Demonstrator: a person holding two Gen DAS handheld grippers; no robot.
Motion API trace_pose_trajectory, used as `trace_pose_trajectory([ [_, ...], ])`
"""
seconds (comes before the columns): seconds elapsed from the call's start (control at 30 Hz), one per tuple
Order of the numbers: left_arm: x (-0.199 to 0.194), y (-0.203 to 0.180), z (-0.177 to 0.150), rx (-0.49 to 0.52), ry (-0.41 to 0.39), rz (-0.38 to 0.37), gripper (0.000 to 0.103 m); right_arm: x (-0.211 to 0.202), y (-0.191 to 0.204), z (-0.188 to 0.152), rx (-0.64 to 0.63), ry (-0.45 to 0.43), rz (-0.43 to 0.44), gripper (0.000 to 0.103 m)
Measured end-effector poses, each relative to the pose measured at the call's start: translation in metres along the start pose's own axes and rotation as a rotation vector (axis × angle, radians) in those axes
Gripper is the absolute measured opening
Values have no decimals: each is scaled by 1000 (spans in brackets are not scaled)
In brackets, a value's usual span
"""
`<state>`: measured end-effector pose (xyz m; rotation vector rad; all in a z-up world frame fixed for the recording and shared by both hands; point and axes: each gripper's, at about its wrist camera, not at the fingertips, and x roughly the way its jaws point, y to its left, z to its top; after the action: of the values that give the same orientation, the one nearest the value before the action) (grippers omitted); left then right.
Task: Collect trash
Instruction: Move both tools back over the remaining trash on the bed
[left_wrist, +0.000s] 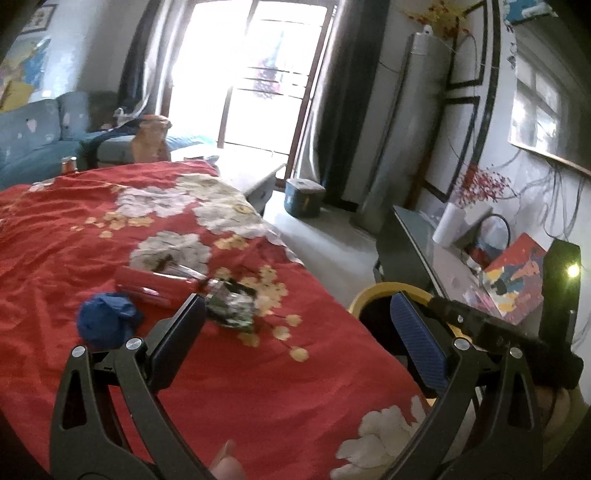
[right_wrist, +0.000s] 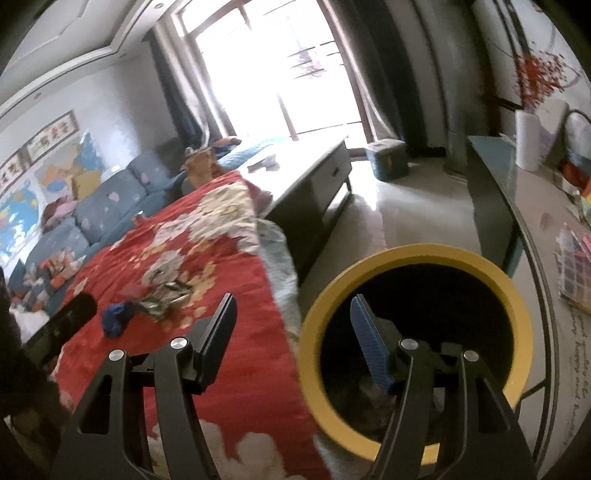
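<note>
On the red floral cloth (left_wrist: 240, 387) lie a crumpled blue ball (left_wrist: 107, 321), a flat red wrapper (left_wrist: 155, 286) and a crumpled silvery wrapper (left_wrist: 231, 306). My left gripper (left_wrist: 301, 332) hovers over the cloth, open and empty, its left fingertip just short of the silvery wrapper. A yellow-rimmed bin (right_wrist: 406, 254) stands beside the cloth's edge. My right gripper (right_wrist: 293, 339) is open and empty, one finger over the cloth (right_wrist: 240, 369), the other over the bin's mouth. The blue ball (right_wrist: 116, 317) and silvery wrapper (right_wrist: 162, 299) lie far left of it.
A blue sofa (right_wrist: 107, 210) runs behind the cloth. A low grey table (right_wrist: 314, 173) and a teal box (right_wrist: 386, 158) stand toward the bright window. A glass-topped side table (right_wrist: 532, 206) with a paper roll (right_wrist: 526, 140) flanks the bin.
</note>
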<state>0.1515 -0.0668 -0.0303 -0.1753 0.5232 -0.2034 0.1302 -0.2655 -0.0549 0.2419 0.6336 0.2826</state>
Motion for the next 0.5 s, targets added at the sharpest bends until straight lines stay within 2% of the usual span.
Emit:
trace_pose_trajectory([
  [0.5,-23,53,5,-107,-54,72,92,12,71,-10,-156,55,92,62],
])
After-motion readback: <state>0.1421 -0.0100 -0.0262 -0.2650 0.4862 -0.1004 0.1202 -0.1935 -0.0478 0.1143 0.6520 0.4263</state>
